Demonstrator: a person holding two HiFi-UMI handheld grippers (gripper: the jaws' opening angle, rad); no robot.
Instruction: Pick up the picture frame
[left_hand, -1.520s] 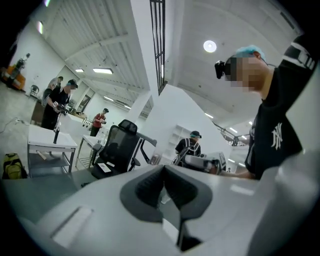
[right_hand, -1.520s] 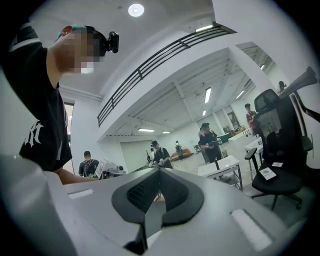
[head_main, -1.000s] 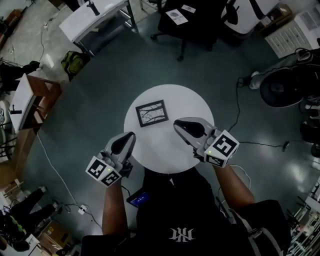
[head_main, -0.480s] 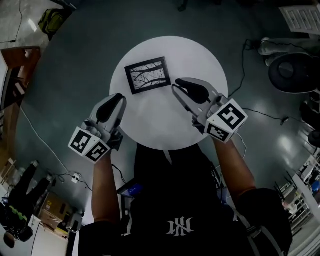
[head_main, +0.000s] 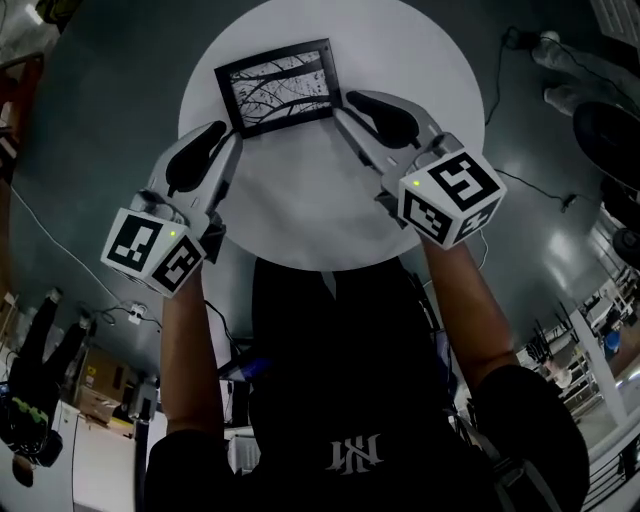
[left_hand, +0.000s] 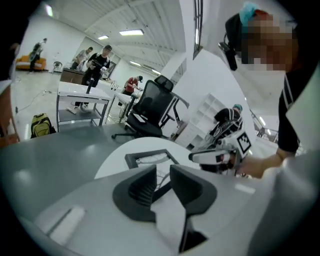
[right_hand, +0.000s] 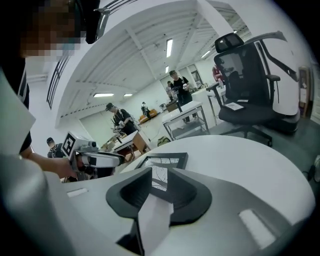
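A black picture frame (head_main: 278, 85) with a branch drawing lies flat at the far side of the round white table (head_main: 300, 215). My left gripper (head_main: 225, 135) hovers just short of the frame's near left corner. My right gripper (head_main: 348, 103) is by its near right corner. Neither touches it. Both pairs of jaws are opening, with nothing between them. In the left gripper view the frame (left_hand: 150, 157) shows through the gap of the left gripper (left_hand: 162, 172). The right gripper view shows the frame (right_hand: 167, 159) beyond the right gripper (right_hand: 160, 181).
A black office chair (right_hand: 250, 85) stands beyond the table, with a white desk (left_hand: 82, 95) and several people farther off. Cables and a fan (head_main: 610, 130) lie on the grey floor at the right. The person's torso (head_main: 340, 400) is at the table's near edge.
Both grippers have come down and forward to the frame's near corners. Their jaws have gone from shut to open. The head camera has moved closer over the table.
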